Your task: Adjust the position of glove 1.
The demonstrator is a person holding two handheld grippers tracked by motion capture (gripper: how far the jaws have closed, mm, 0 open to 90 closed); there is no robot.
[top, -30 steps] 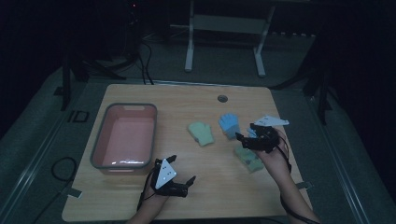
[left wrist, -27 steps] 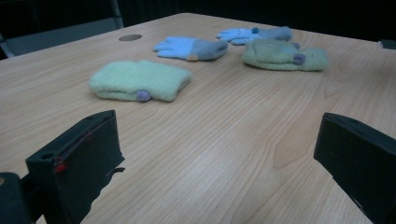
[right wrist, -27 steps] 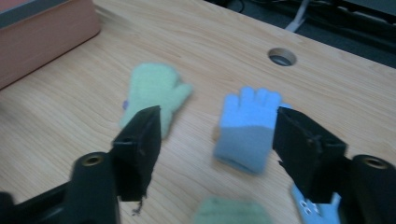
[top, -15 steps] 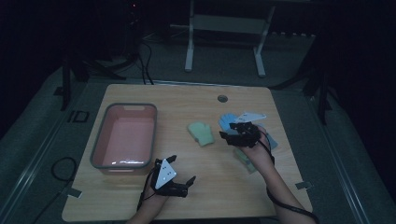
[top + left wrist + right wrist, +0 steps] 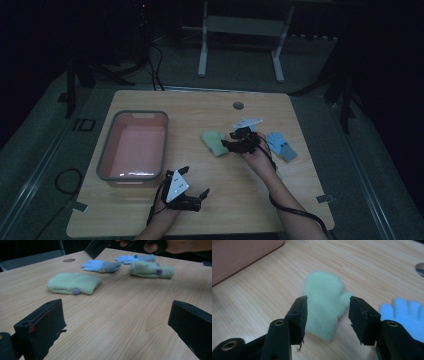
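Hovering above a wooden table [image 5: 260, 200], the right gripper [image 5: 327, 315] is seen with its jaws spread apart and nothing held, a green mitten [image 5: 324, 303] lying flat on the table directly between and just beyond them. A blue glove [image 5: 405, 315] is seen to the right of the right-hand jaw, a pink tub [image 5: 239, 255] well off beyond the left-hand one. The left gripper [image 5: 120, 322] is held low with its jaws wide apart and empty; well ahead of them, the green mitten [image 5: 73, 283], a second green mitten [image 5: 151, 270] and two blue gloves [image 5: 102, 265] are spread out.
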